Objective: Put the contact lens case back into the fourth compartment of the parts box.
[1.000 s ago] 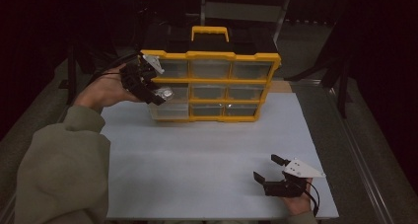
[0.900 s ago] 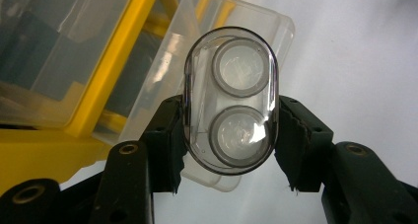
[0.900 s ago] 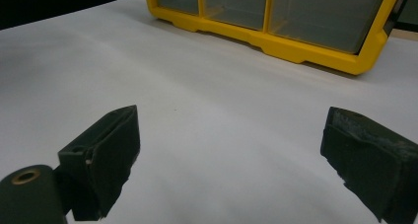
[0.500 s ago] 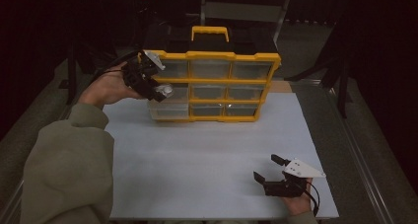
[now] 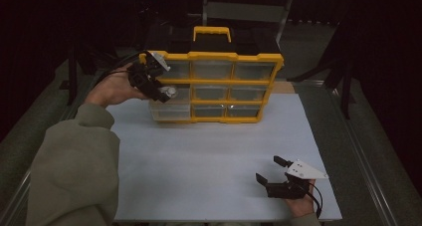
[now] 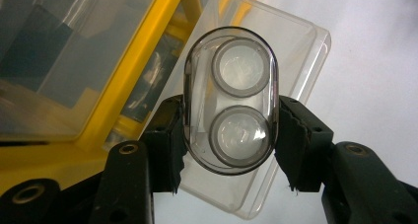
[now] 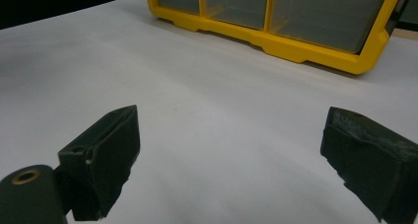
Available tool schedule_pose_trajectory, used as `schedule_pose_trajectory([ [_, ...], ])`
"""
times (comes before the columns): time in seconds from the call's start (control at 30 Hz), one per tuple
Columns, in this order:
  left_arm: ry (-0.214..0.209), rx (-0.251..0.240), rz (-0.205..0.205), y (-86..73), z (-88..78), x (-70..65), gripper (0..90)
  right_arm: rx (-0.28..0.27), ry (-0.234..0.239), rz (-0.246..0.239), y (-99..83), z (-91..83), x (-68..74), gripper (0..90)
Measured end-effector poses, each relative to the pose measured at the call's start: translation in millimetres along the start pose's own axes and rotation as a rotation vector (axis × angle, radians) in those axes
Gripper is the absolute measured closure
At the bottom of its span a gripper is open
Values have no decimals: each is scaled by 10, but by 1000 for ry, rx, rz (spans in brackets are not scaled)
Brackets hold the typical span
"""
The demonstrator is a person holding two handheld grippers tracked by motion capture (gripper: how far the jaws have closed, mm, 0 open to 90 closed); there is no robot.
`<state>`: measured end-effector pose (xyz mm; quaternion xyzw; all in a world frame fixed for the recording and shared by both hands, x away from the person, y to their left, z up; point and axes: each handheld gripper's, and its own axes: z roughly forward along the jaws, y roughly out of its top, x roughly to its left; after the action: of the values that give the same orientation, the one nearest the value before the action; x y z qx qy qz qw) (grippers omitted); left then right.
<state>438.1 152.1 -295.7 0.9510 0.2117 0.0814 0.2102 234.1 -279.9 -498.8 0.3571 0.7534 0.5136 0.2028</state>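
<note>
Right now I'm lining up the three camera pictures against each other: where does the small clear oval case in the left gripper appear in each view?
High view: the clear oval case sits upper left, in the left gripper, at the organizer's left drawers.
Left gripper view: the case is at centre, clamped between both black jaws.
Right gripper view: not in it.
Shared landmark: the yellow organizer.
</note>
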Motion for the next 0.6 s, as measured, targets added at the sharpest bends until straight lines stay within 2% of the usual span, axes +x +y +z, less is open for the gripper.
schedule_pose_trajectory([
  [0.2,4,0,-13,24,67,-8,479,-2,-3,-3,0,-2,2,76],
  [0.37,22,-25,-36,11,78,-32,210,-3,-3,0,1,-5,2,75],
  [0.47,44,-34,-35,-29,68,-60,132,-2,-3,-2,2,-8,2,75],
  [0.53,38,-39,-38,-59,63,-81,46,-3,-3,-3,2,-8,2,76],
  [0.6,45,-62,-46,-108,53,-107,14,-1,-1,-6,2,-7,2,76],
])
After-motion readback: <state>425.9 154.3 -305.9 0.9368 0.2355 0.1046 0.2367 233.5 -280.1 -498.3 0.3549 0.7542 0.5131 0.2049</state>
